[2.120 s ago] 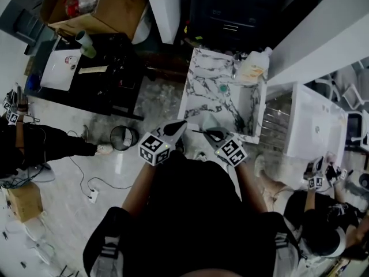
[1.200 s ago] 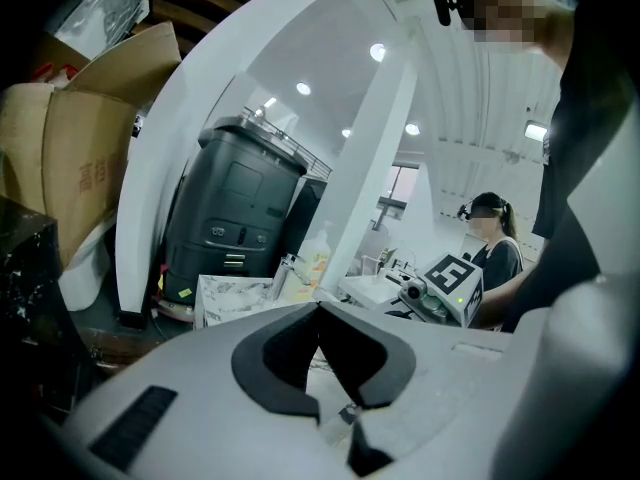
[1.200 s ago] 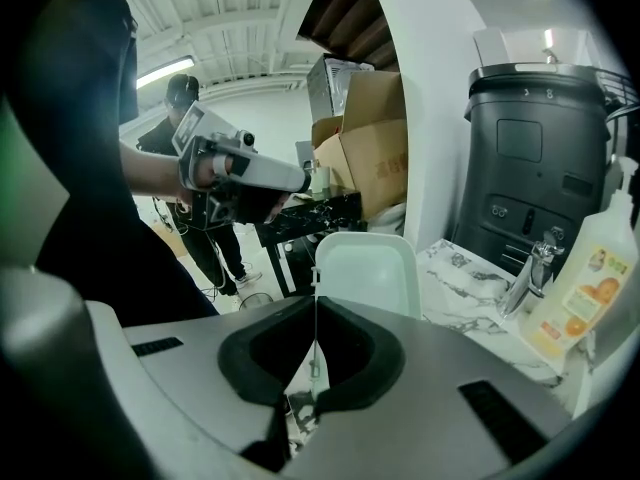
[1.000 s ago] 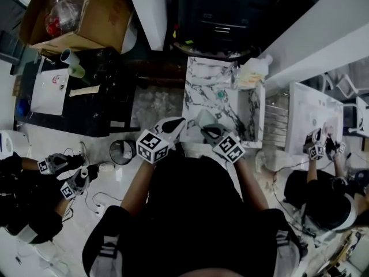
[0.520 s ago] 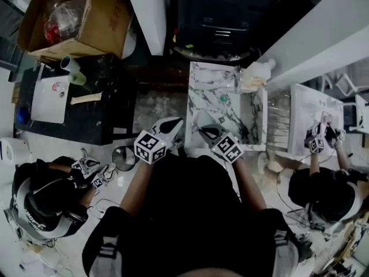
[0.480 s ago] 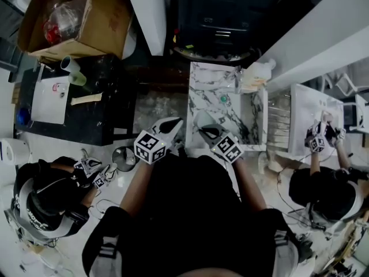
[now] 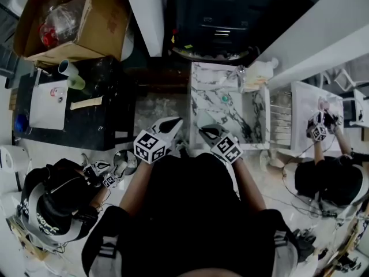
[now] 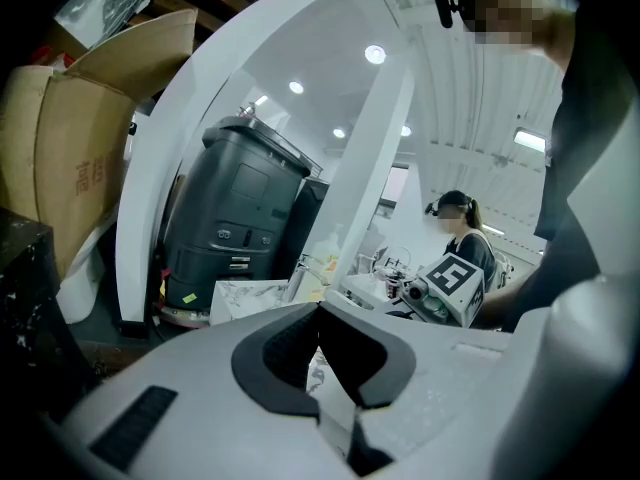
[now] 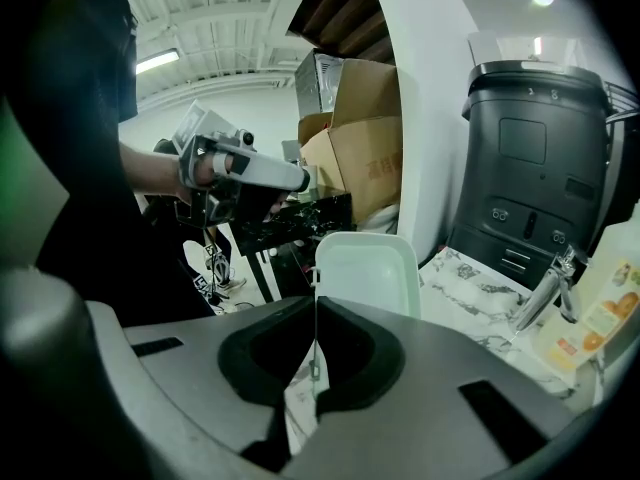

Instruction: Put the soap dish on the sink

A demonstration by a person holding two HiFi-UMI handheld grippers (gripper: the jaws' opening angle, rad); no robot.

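My right gripper [image 7: 203, 130] is shut on the near rim of a pale green soap dish [image 7: 203, 119], which hangs over the front edge of the marble-patterned sink [image 7: 214, 91]. In the right gripper view the soap dish [image 9: 368, 273] sticks out beyond the closed gripper [image 9: 315, 303], with the sink [image 9: 470, 278] and its faucet [image 9: 545, 288] behind. My left gripper [image 7: 173, 122] is shut and holds nothing, just left of the sink's front corner. In the left gripper view the gripper [image 8: 319, 308] points toward the sink [image 8: 250, 293].
A soap bottle [image 7: 262, 71] stands at the sink's back right. Behind it is a dark grey machine [image 7: 216, 16]. A black table [image 7: 81, 97] with cups and a cardboard box [image 7: 75, 16] is at the left. A person [image 7: 57, 206] crouches at lower left, another person [image 7: 334, 172] at right.
Both grippers have edged a little toward the sink, the dish still held. The person at the lower left has come closer to my left side.
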